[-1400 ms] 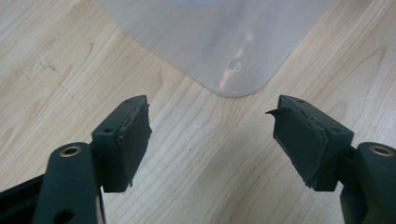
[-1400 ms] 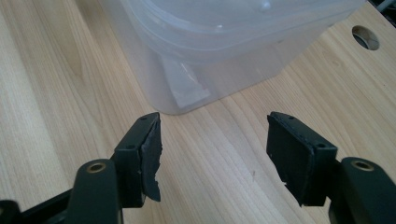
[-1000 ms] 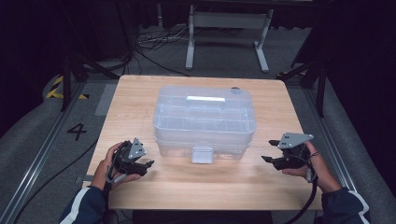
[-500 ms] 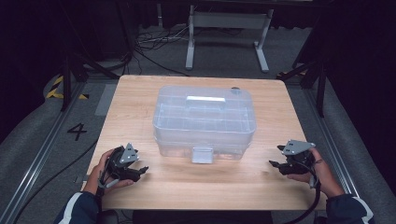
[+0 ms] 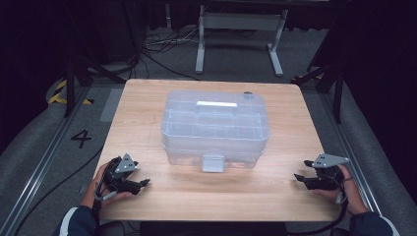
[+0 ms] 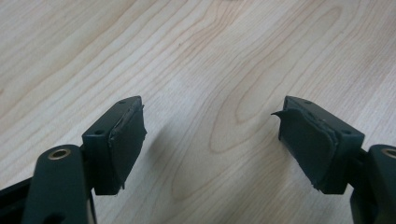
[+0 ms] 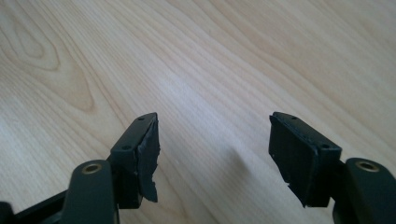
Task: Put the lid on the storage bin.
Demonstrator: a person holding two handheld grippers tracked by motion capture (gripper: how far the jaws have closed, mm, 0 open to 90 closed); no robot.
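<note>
A clear plastic storage box [image 5: 215, 129] with a closed lid, a top handle and a front latch [image 5: 213, 162] stands in the middle of the wooden table [image 5: 142, 105]. My left gripper [image 5: 143, 184] is low over the table's near left corner, pointing right. Its jaws have just been opening and stand open over bare wood [image 6: 210, 126]. My right gripper [image 5: 298, 178] sits near the front right corner, pointing left, and is open with nothing between its pads [image 7: 212, 140]. Both are well clear of the box.
Bare wood lies between the box and the near edge. Beyond the table is grey floor with cables [image 5: 157, 46], a white metal frame [image 5: 236, 34] and a painted number 4 [image 5: 81, 138] at the left.
Both hands have drawn back toward the near edge and sunk closer to the tabletop, the right one farther than the left. The box has not moved.
</note>
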